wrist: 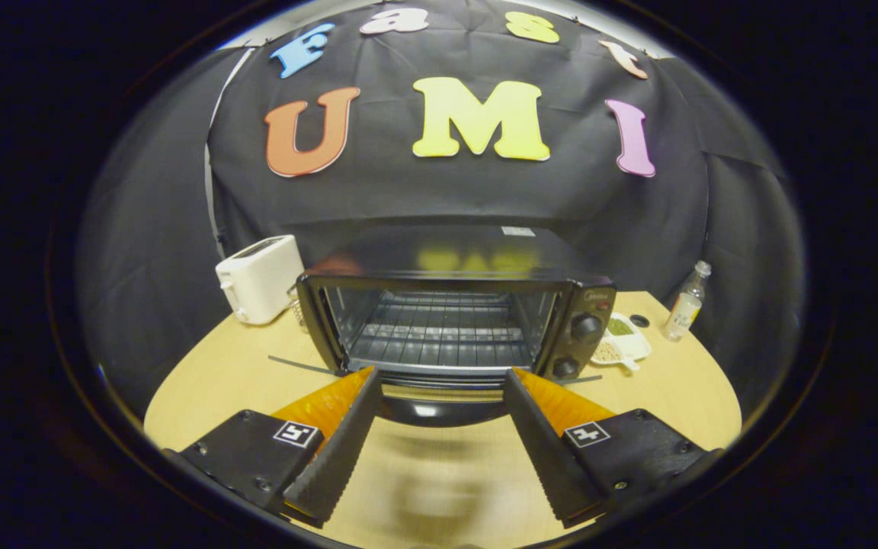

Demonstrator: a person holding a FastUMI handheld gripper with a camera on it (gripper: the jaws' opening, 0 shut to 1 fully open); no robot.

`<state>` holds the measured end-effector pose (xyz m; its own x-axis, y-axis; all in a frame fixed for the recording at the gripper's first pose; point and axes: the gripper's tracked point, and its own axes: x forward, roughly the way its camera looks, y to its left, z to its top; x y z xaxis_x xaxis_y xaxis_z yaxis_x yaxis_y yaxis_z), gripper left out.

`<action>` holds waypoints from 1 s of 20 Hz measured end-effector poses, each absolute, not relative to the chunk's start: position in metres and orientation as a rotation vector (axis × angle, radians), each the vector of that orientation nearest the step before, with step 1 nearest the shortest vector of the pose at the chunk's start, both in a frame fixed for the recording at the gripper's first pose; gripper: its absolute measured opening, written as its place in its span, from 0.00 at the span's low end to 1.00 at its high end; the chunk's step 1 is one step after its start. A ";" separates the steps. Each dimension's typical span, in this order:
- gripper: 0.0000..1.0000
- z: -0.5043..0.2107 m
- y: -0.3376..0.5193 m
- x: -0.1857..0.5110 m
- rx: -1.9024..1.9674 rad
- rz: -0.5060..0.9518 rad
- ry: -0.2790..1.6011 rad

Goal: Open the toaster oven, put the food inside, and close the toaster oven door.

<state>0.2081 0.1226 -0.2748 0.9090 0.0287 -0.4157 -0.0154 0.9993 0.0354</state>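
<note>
While the tongs (439, 371) stand wide apart and hold nothing, their two tips reach the front edge of the toaster oven (454, 305), one at each side of its lowered door (439, 400). This door hangs open and lies down flat between the fingertips (363, 377), so the inside is free to see, with a wire rack (439, 332) across it. Two round knobs (585, 328) sit on the right panel of the oven. On the wooden worktop (683, 389), a white toaster (258, 278) stands to the left of the oven, close beside it. To the right lies a white dish (626, 343) with some small food in it, and further right a small clear bottle (687, 301) stands upright.
</note>
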 end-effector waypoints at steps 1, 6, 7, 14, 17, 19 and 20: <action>1.00 -0.284 0.122 0.201 0.026 0.024 0.446; 1.00 -0.310 0.122 0.184 -0.022 0.025 0.465; 1.00 -0.312 0.123 0.182 -0.032 0.024 0.461; 1.00 -0.344 0.125 0.167 -0.048 0.023 0.540; 1.00 -0.362 0.124 0.159 -0.006 0.042 0.602; 1.00 -0.374 0.122 0.155 -0.002 0.043 0.639; 1.00 -0.383 0.122 0.153 0.009 0.047 0.672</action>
<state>0.1526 0.1223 -0.3835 0.7814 0.0465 -0.6223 -0.0408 0.9989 0.0234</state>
